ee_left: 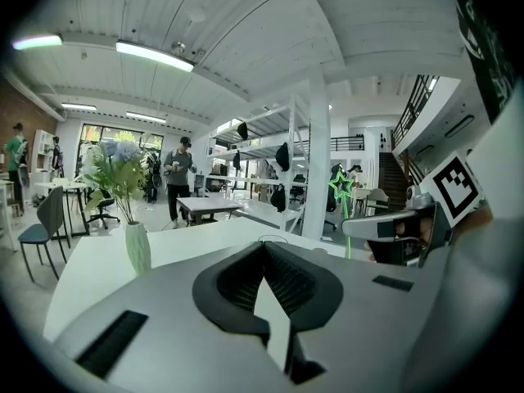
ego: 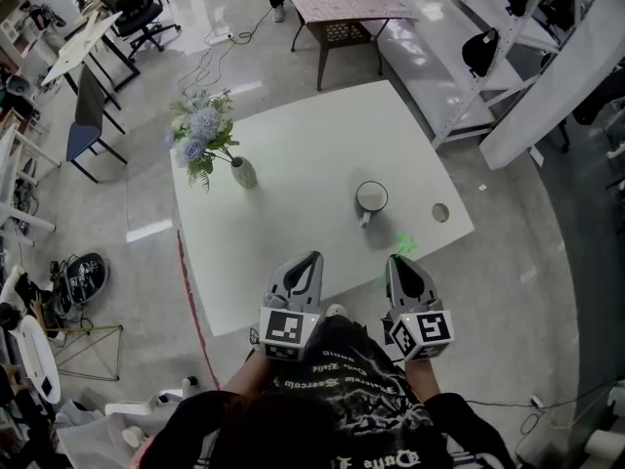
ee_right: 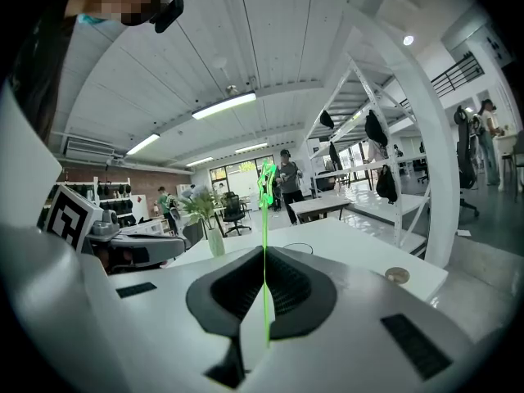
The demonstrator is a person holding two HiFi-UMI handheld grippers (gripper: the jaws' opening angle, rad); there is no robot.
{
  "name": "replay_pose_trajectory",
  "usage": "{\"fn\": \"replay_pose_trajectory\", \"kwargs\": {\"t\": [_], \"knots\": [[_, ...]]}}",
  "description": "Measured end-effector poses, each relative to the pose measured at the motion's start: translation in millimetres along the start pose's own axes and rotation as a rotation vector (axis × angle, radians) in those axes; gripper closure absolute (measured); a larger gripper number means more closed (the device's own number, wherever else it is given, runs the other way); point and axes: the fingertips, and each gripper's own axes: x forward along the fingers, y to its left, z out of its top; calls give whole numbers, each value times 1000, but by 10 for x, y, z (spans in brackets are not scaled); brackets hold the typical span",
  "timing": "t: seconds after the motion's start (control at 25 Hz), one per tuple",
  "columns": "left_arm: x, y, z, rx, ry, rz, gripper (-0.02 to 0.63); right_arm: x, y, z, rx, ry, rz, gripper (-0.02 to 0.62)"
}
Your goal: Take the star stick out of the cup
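In the right gripper (ego: 395,260), star stick (ego: 404,246), seemingly a green blur.

Pale ornate lettering runs in rows across the person's black shirt (ego: 344,391), too small and distorted to read. The cube on the left gripper (ego: 311,258) and on the right gripper (ego: 396,260) bears black-and-white square code patterns, not readable as text.

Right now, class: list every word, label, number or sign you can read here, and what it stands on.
Shirt: pale gothic print, too blurred to read.
Left cube, right cube: square markers, no words.
Stick, cup: no print seen.
Nothing is readable.
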Motion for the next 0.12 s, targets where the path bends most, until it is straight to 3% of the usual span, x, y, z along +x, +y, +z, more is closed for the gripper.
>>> {"fn": "replay_pose_trajectory", "kwargs": {"t": [0.12], "knots": [[27, 15, -8, 4, 1, 3, 587, 24, -22, 12, -2, 0, -2, 581]]}}
